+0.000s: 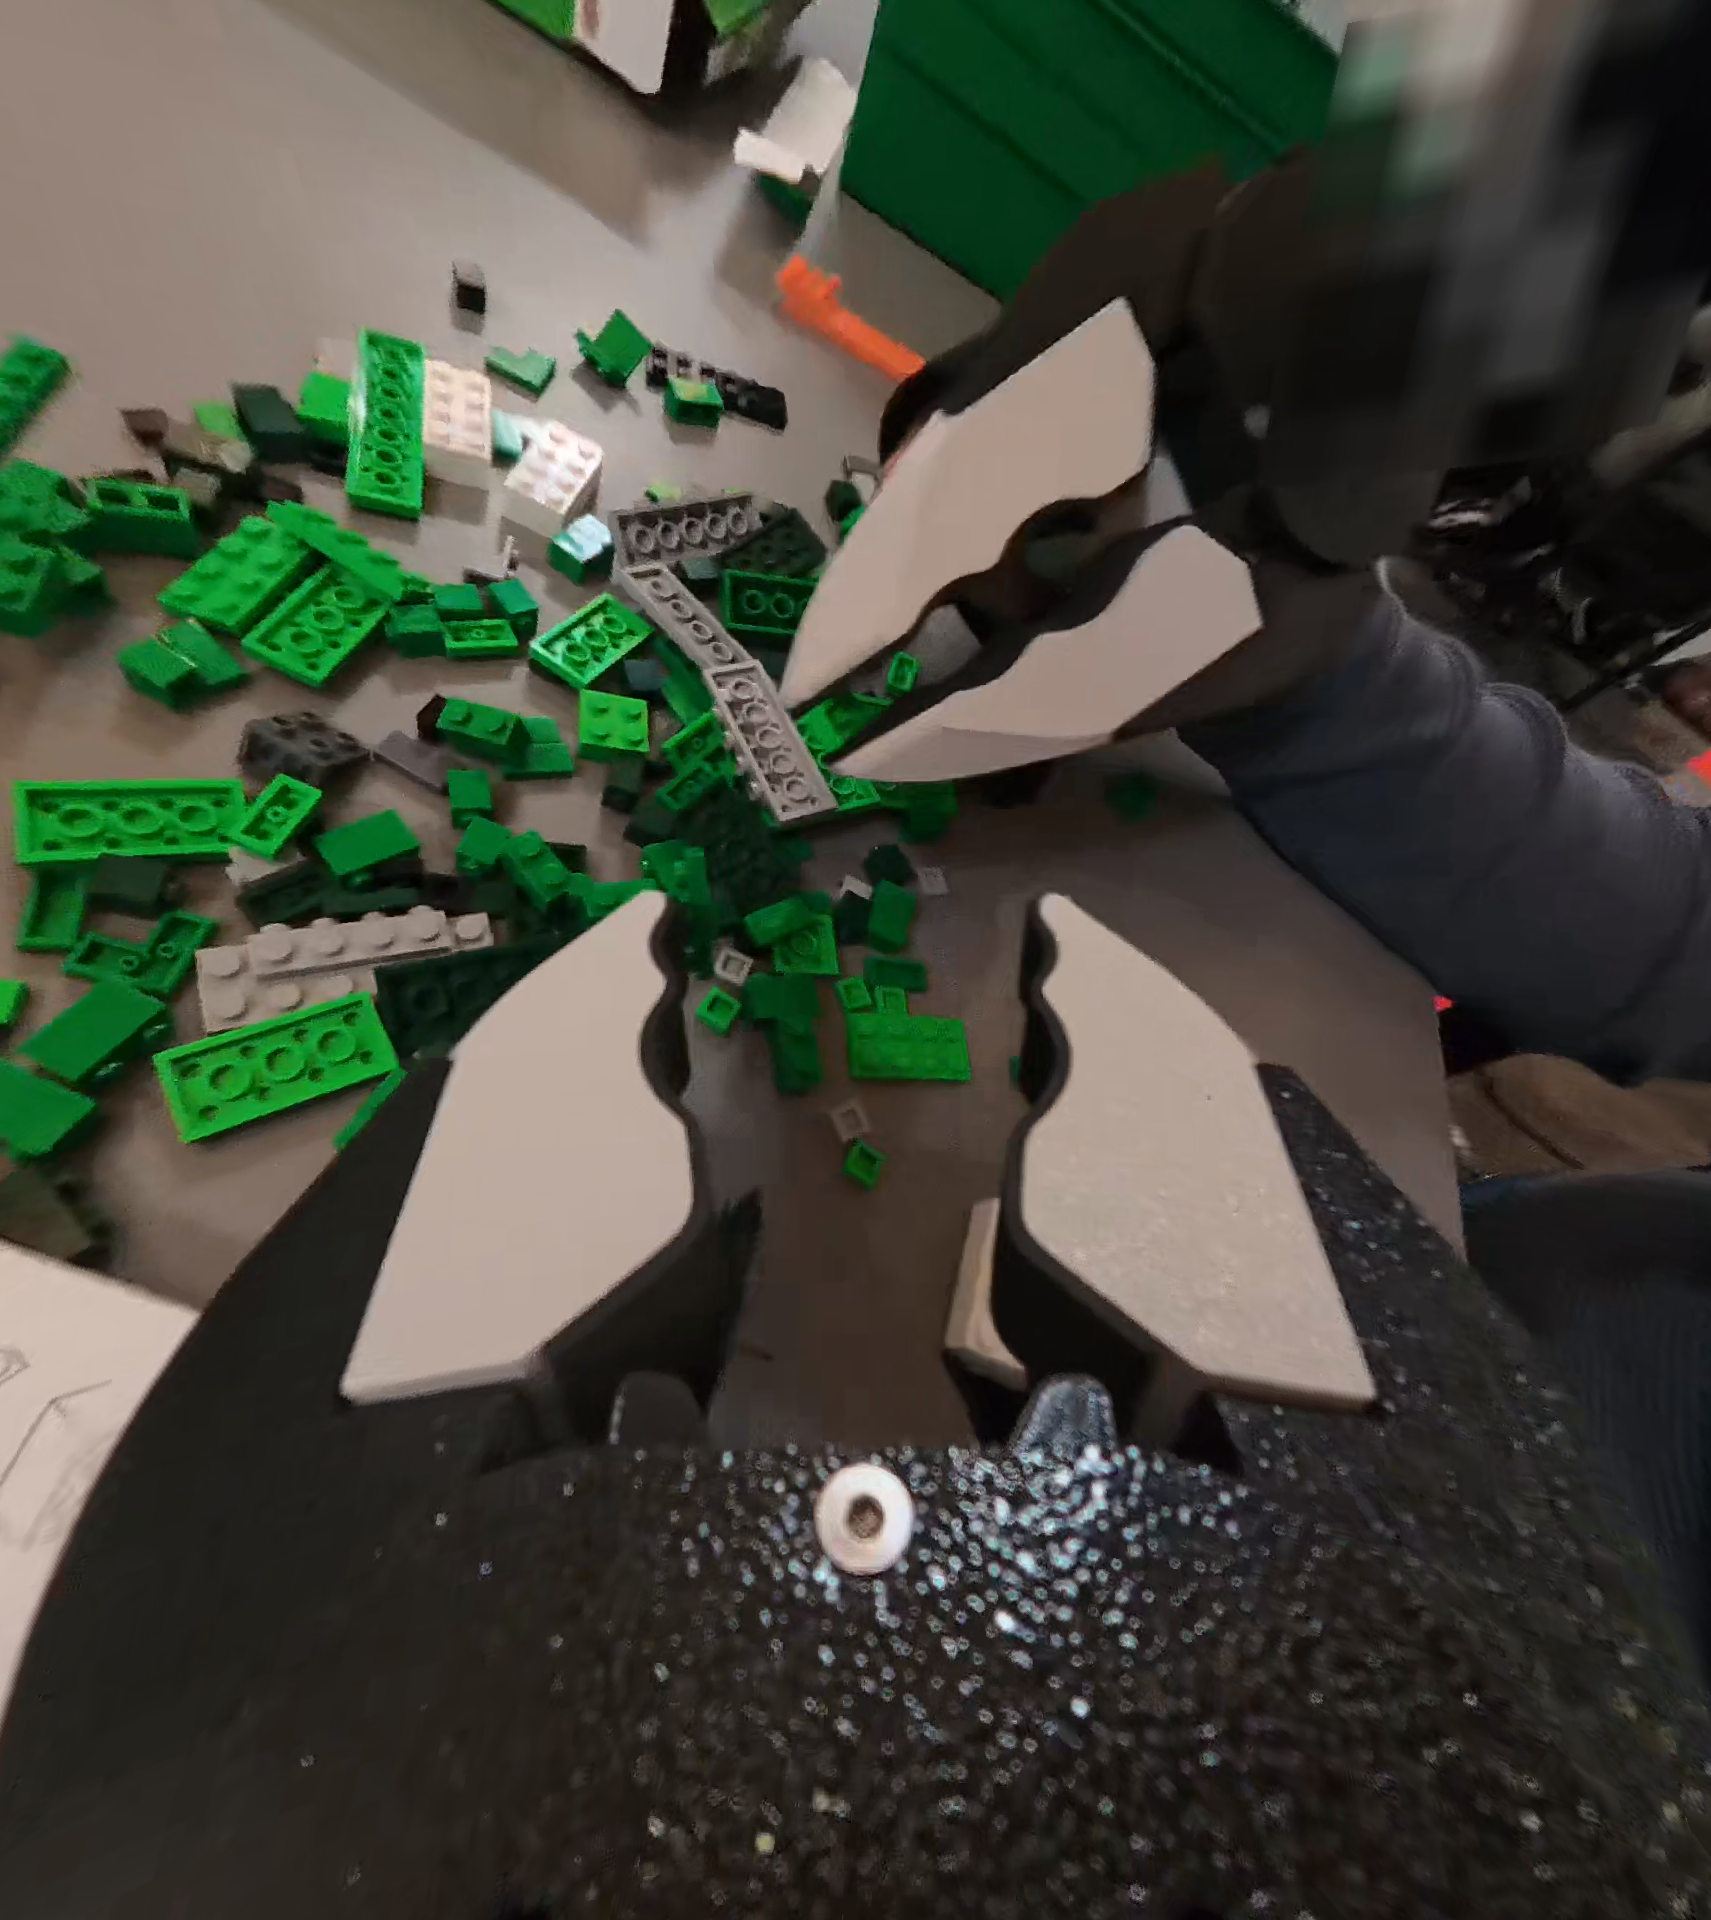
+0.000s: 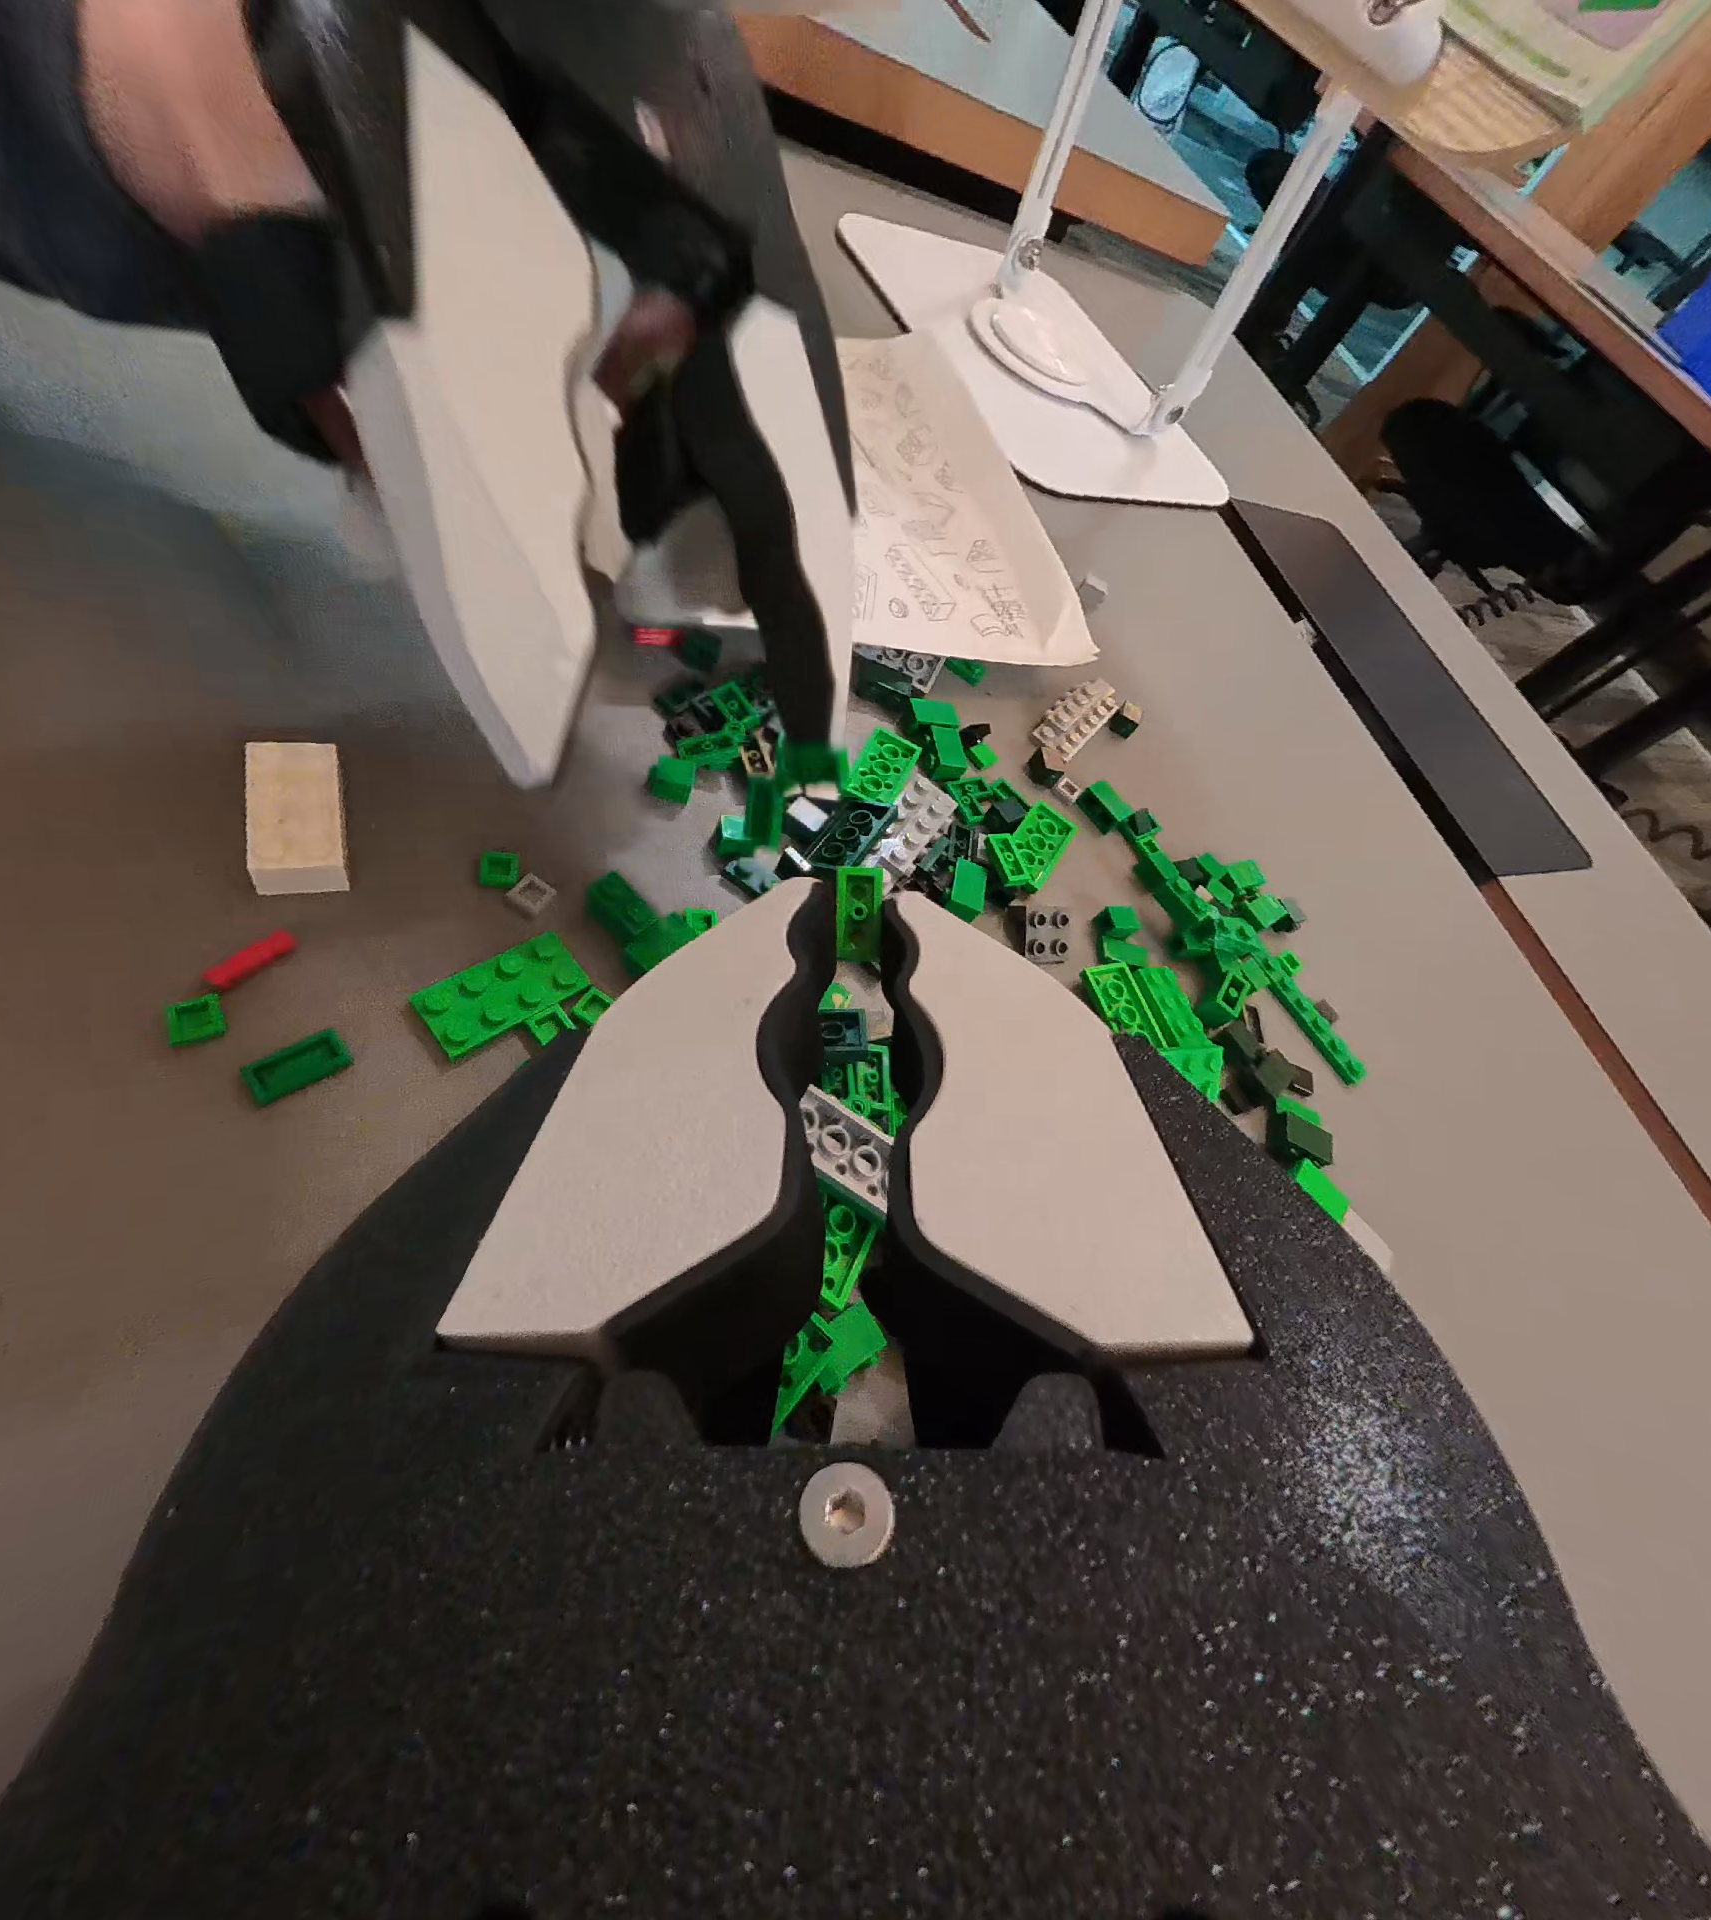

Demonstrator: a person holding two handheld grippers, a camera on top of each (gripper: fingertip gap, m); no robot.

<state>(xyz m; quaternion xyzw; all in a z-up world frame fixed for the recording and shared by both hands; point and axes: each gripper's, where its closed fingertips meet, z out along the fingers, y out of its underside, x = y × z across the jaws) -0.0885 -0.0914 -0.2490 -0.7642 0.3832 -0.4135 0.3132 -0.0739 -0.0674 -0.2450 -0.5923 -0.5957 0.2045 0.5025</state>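
A heap of mostly green toy bricks (image 1: pixel 331 623) lies on the grey table (image 1: pixel 155 208), with a few grey and white ones. My left gripper (image 1: pixel 851 914) is open and empty, hovering over small green pieces (image 1: pixel 799 987) at the heap's near edge. My right gripper (image 2: pixel 856 902) is shut on a small green plate (image 2: pixel 859 914) pinched at its tips over the heap (image 2: pixel 934 831). In the left wrist view the right gripper (image 1: pixel 815 732) points down beside a long grey plate (image 1: pixel 768 738). In the right wrist view the left gripper (image 2: pixel 674 758) hangs open above the heap's far side.
A white brick (image 2: pixel 295 816), a red piece (image 2: pixel 248 958) and flat green plates (image 2: pixel 498 992) lie apart on the left. A sheet with drawings (image 2: pixel 944 540) and a white lamp base (image 2: pixel 1069 384) are beyond the heap. A green box (image 1: pixel 1059 135) and an orange piece (image 1: pixel 846 317) are at the far edge. The tips of both grippers are at nearly the same place. From the left gripper's tips to the white brick (image 2: pixel 295 816) is close to 8 cm.
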